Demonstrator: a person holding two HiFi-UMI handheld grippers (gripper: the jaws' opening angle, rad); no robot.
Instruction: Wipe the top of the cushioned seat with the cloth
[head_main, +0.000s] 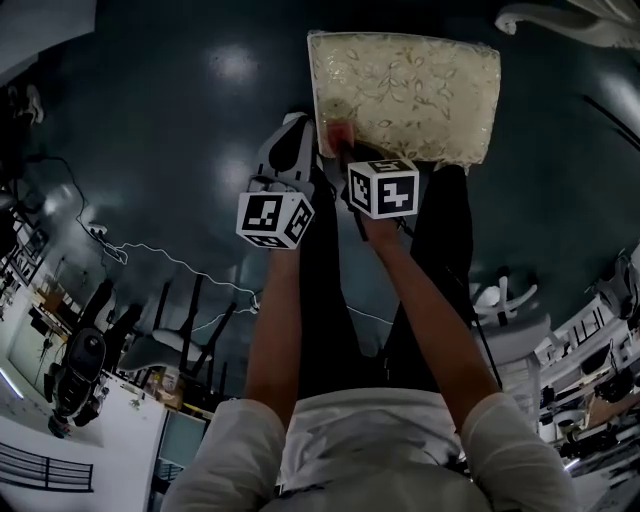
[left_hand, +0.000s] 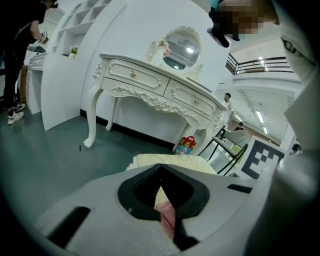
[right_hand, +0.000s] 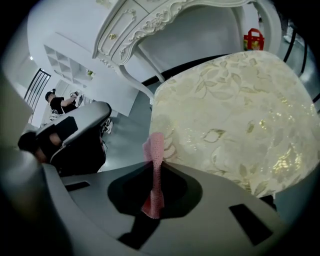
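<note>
The cushioned seat (head_main: 410, 85) has a cream, leaf-patterned top and stands ahead of me on the dark floor; it fills the right gripper view (right_hand: 230, 110). My right gripper (head_main: 346, 142) (right_hand: 156, 162) is at the seat's near left corner, shut on a pink cloth (right_hand: 154, 150) (head_main: 345, 130) that sticks up past its tips. My left gripper (head_main: 302, 125) (left_hand: 160, 172) hangs just left of that corner with its jaws together. A pink strip (left_hand: 167, 215) and a bit of the seat (left_hand: 170, 161) show through its opening. In the right gripper view the left gripper (right_hand: 80, 130) stands apart from the cloth.
A white carved dressing table (left_hand: 155, 90) with an oval mirror (left_hand: 180, 47) stands behind the seat. A red bag (left_hand: 186, 146) sits on the floor by it. Black chairs (head_main: 170, 330) and a thin cable (head_main: 170, 255) lie to my left rear. A person (left_hand: 20, 45) stands far left.
</note>
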